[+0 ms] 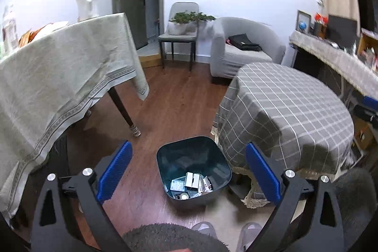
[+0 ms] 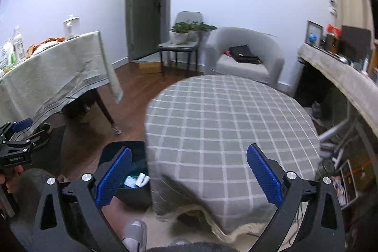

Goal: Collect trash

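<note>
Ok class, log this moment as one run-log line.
left gripper: open, empty | right gripper: open, empty | trash bin: on floor, holds trash

Illumination: even, cool indoor light with a bluish cast on the white wall (image 1: 236,4); source not visible in either view, shadows soft, darkest beneath the cloth-covered dining table (image 1: 59,67) and along the near edge of the checked round table (image 2: 224,122). Optics: strong fisheye curvature in both views, black vignette at the corners, straight edges bowed toward the rim; small glare spots on the metal bolts (image 1: 289,173) of the gripper frame. Sharpness: centre reasonably crisp, motion smear at the right-hand shelf (image 1: 342,53) and along the round table's left edge in the right wrist view; the trash bin (image 1: 193,169) interior dim but its contents legible.
</note>
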Motion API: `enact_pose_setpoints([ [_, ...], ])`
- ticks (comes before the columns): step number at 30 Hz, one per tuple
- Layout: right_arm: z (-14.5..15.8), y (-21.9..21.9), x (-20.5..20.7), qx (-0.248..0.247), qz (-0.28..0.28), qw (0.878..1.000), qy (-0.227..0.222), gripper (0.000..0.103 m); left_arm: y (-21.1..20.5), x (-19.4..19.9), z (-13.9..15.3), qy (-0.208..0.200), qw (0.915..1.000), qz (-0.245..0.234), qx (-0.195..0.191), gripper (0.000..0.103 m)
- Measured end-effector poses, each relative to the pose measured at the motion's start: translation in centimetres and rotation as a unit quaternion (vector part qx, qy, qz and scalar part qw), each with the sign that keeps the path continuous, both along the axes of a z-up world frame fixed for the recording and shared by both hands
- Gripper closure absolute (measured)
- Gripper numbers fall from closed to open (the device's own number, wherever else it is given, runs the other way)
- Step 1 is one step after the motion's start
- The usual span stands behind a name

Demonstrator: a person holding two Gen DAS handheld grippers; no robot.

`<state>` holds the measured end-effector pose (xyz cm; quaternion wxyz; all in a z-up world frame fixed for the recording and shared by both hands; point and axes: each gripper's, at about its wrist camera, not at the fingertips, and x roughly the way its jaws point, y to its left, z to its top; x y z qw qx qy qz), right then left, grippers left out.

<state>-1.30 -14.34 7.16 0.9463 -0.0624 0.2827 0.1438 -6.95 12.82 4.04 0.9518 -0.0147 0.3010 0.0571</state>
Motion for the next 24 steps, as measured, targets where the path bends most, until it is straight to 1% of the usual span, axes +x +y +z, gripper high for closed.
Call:
enact_pose_setpoints([
  [3, -1.0, -1.4, -0.3, 0.002, -0.011, 1.0, 0.002, 0.004, -0.8, 0.1, -0.8, 0.0, 0.9999, 0.002, 0.011, 0.005],
  [9, -3.1, -2.2, -0.4, 0.0, -0.011, 1.0, 0.007, 0.004, -0.9, 0.3, -1.4, -0.004, 1.0, -0.003, -0.007, 0.005],
  [13, -3.7, -2.1, -0.4, -0.003, 0.011, 1.0, 0.02, 0.004, -0.5, 0.6, -2.1, 0.01, 0.9999, 0.007, -0.01, 0.005],
  [19, -3.8, -2.6, -0.3, 0.011, 0.011, 1.0, 0.022, 0.004, 0.5, 0.6, -2.5, 0.016, 0.9994, 0.019, -0.025, 0.005],
  [24, -3.7, -2.0, -0.5, -0.002, 0.016, 1.0, 0.018, 0.004, 0.2, 0.7, -2.6, 0.021, 0.9993, 0.02, -0.022, 0.005],
])
